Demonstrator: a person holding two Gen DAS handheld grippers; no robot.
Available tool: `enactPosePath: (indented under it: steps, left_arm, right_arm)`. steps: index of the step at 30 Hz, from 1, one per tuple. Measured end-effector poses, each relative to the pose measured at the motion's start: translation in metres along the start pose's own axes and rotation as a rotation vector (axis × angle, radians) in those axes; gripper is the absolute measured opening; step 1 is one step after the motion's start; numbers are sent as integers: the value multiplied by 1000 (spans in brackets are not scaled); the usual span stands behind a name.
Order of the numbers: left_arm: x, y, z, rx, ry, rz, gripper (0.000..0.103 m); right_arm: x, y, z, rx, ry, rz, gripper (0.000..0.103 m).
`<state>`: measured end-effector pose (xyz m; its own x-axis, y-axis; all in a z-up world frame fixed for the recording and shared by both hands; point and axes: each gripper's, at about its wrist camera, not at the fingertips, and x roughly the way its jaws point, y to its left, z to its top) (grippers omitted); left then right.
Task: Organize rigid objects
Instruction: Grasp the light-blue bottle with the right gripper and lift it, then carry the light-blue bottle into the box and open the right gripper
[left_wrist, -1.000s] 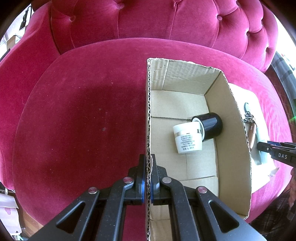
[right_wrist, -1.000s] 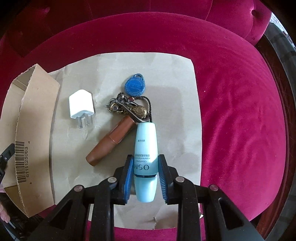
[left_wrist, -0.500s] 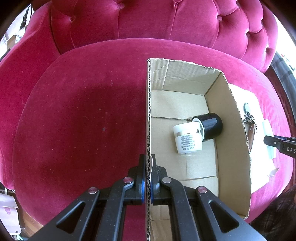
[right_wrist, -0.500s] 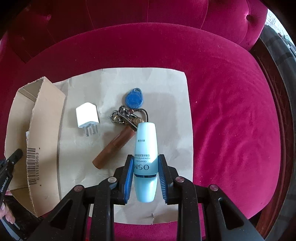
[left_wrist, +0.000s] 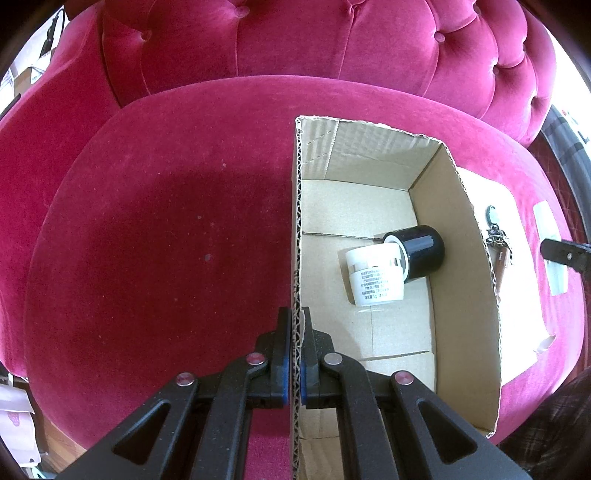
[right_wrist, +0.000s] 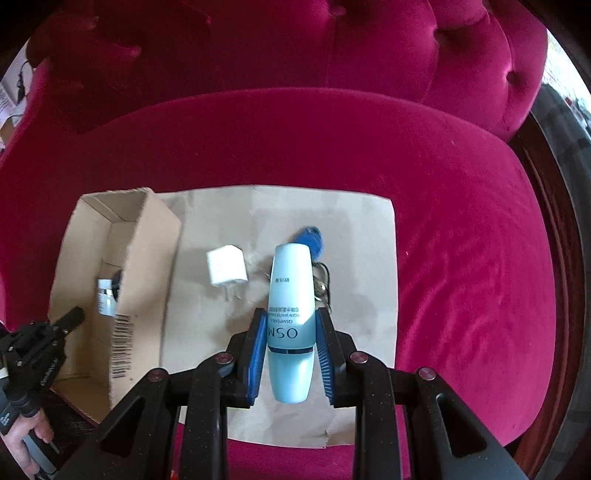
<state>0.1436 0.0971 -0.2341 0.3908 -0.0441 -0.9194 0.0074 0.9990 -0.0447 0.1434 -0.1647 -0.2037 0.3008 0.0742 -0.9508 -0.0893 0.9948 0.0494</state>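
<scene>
Above the brown paper sheet (right_wrist: 369, 229), my right gripper (right_wrist: 291, 347) clamping the pale-blue bottle (right_wrist: 291, 295), my left gripper (left_wrist: 294, 354) pinching the cardboard box (left_wrist: 461, 258) wall.

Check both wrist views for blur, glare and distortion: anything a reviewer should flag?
Left wrist view: sharp, strong fisheye bending of the cardboard box walls, a glare streak on the black jar. Right wrist view: motion blur smears the white charger, blue key tag and box barcode, while the held light-blue bottle stays crisp; windows blow out at the corners.
</scene>
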Motion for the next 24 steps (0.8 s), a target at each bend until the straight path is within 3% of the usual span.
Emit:
enactPosePath:
  steps: [24]
  left_arm:
    - [-1,1,1,-6,2,-7,3]
  right_arm:
    - [-33,95,46,-213,-83,180,27]
